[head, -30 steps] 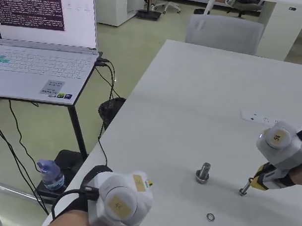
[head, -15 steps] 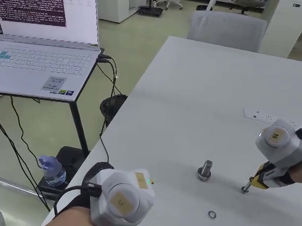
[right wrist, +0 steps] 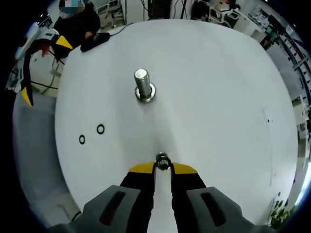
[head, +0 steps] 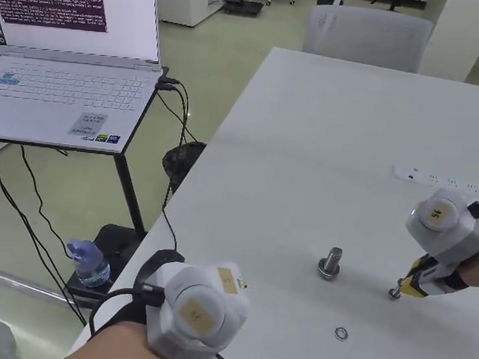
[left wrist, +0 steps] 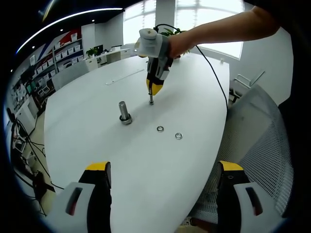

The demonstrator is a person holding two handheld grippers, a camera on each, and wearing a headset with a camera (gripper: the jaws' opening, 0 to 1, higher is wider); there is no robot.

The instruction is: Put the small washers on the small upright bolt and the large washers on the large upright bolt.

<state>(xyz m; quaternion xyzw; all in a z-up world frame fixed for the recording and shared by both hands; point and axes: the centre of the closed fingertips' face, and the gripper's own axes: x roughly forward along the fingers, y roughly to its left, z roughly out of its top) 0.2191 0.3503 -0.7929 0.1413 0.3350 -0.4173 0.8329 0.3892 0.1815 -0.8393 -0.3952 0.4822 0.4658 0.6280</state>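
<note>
**Entry 1: right gripper** point(right wrist: 162, 168). The jaws are pressing together on the small bolt point(right wrist: 162, 160) and pinching it near its top. It is standing upright on the white table point(right wrist: 218, 97), right of the large bolt point(right wrist: 144, 85) and slightly nearer. In the head view the gripper is angling down and leftward from the right edge, tips at the table.

**Entry 2: left gripper** point(left wrist: 163, 166). The jaws are spread wide and holding nothing. It is hovering over the near left corner, well apart from the bolts and pointing towards them.

**Entry 3: two washers** point(left wrist: 160, 128) point(left wrist: 178, 136). They are lying flat and near each other, on the near side of the large bolt. Which one is small is too fine to tell.

**Handling note (judgement).** The step looks like steadying the small bolt for loading.
- The pinch is covering the bolt's top, which needs freeing.
- The shank needs holding vertical.
- Each washer is best taken by its rim and lowered level over the tip, to avoid tipping the bolt.
</note>
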